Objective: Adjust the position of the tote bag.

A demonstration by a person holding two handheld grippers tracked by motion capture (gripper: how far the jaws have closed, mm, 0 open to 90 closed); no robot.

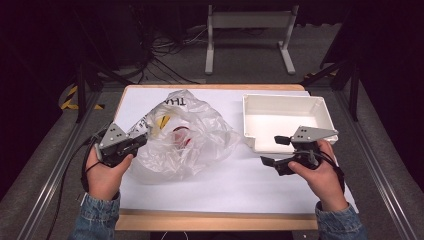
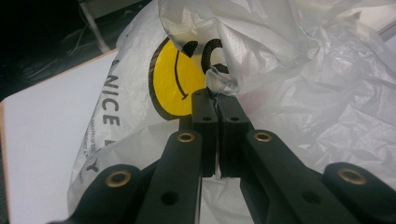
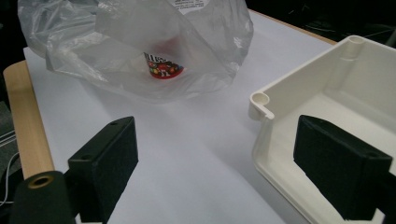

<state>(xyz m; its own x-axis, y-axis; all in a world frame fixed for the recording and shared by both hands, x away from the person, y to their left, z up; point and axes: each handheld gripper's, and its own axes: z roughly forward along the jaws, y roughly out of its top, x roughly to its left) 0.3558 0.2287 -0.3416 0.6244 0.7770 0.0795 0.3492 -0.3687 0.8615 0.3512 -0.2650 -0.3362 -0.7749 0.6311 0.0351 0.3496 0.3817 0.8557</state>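
On the white counter (image 1: 210, 190), a crumpled clear plastic bag (image 1: 190, 135) lies left of centre, printed with black lettering and a yellow smiley face (image 2: 175, 81); a small red packet (image 3: 161, 67) shows through the film inside it. At the bag's left edge, the left gripper (image 1: 142, 135) rests in the person's left hand (image 1: 105, 175); its fingers (image 2: 205, 126) are pressed together, pinching a fold of the bag's film at their tips, just beside the smiley face. To the right of the bag, apart from it, stands a white tray (image 1: 320, 107) with upright walls and rounded corner posts, near the counter's far right edge. The right gripper (image 1: 275, 150), held in the right hand (image 1: 317, 172), hovers just in front of the tray's near left corner with its fingers (image 3: 109, 158) spread wide and nothing between them; in the right gripper view one finger sits over bare counter and the other over the tray's near wall. Beyond the counter, a white metal frame (image 1: 250, 35) and loose cables (image 1: 165, 55) lie on the grey floor
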